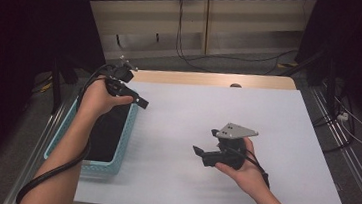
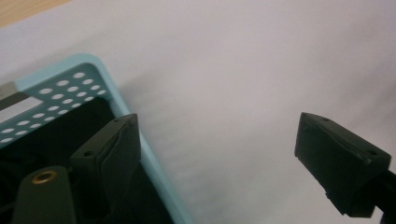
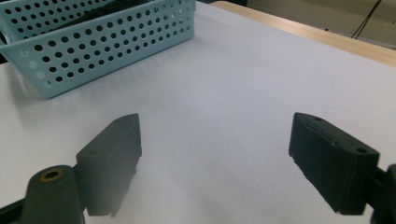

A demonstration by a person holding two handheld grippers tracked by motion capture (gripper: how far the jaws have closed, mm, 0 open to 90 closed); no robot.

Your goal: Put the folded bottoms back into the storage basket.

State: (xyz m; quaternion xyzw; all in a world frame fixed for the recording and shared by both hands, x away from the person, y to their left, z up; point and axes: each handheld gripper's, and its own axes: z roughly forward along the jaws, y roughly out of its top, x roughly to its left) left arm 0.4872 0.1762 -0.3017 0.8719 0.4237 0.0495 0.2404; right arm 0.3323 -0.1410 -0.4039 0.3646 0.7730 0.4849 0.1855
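Hovering over the near rim of a pale blue perforated basket point(image 1: 127, 127), the left gripper point(image 2: 217, 158) stands wide and empty; the right gripper point(image 3: 215, 163), equally wide, waits above the white table point(image 1: 285, 142). Best approach, probably: descend straight (dark contents unclear), avoiding the rim.

White table point(image 1: 193, 108) with a wooden far edge point(image 1: 211, 79) — cables point(image 1: 188, 57) (perhaps power leads) beyond.

Looks like a lab test bay: white-topped table point(image 1: 248, 113) on aluminium rails point(image 1: 358, 169); black curtains point(image 1: 19, 41); loose floor cables point(image 1: 193, 58).
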